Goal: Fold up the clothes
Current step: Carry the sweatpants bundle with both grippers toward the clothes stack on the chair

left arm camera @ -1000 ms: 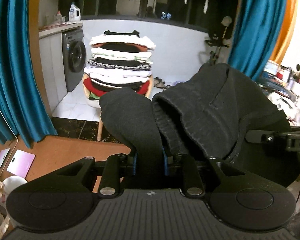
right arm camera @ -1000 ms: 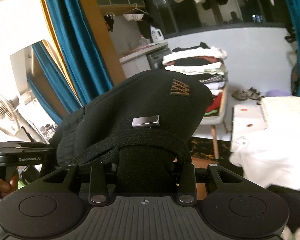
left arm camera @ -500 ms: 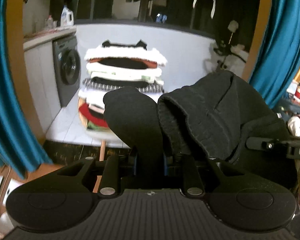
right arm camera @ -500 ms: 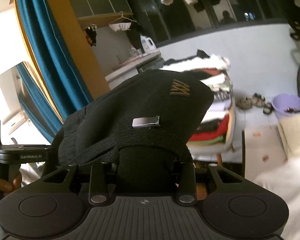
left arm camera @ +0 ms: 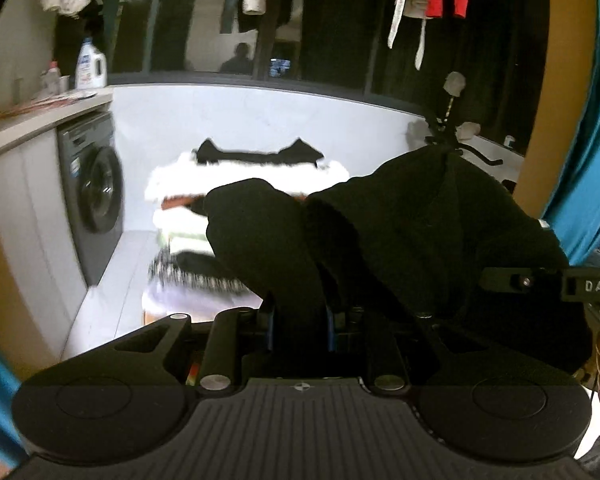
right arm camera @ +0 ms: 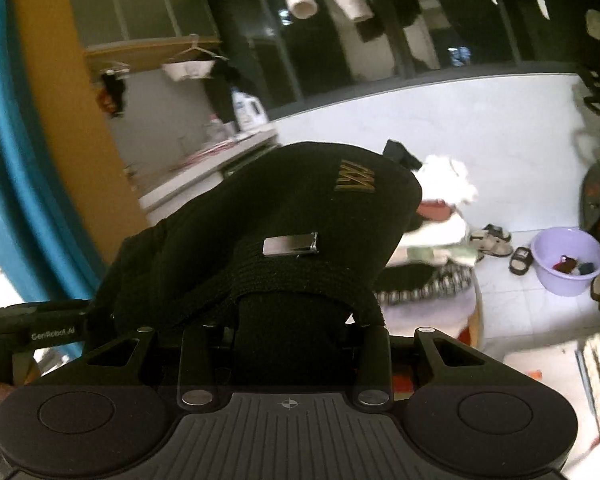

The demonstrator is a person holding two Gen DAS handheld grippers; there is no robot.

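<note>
Presently, both grippers are clamped on one black knit garment (left arm camera: 428, 232), which hangs in the air between them rather than lying on any surface.

Left gripper (left arm camera: 298, 320): clenched on a fold of the black fabric that rises straight ahead of it; the bulk of the garment lies ahead and to its right, reaching the other tool's body at the right margin.

Right gripper (right arm camera: 290, 328): clenched on the ribbed hem; the garment (right arm camera: 284, 216) mounds up directly ahead and trails off to its left, toward the other tool. A metal clip (right arm camera: 290, 245) and a gold woven logo (right arm camera: 354, 176) sit on the mound just ahead of the grasp.

Long axis: judged to run side to side between the two grippers, so neither hand is nearer; each holds one end.

Room: the stack of folded clothes (left arm camera: 188, 216) stands ahead and below, left of centre from the left gripper and right of centre from the right gripper. It appears to rest on a stool, though the support is mostly hidden. A washing machine (left arm camera: 96, 196) lies well to the left, a lilac basin (right arm camera: 566, 264) on the floor well to the right. The stack top looks unobstructed; the judged next move is a forward and downward placement, and the stack's height makes toppling the chief risk.
</note>
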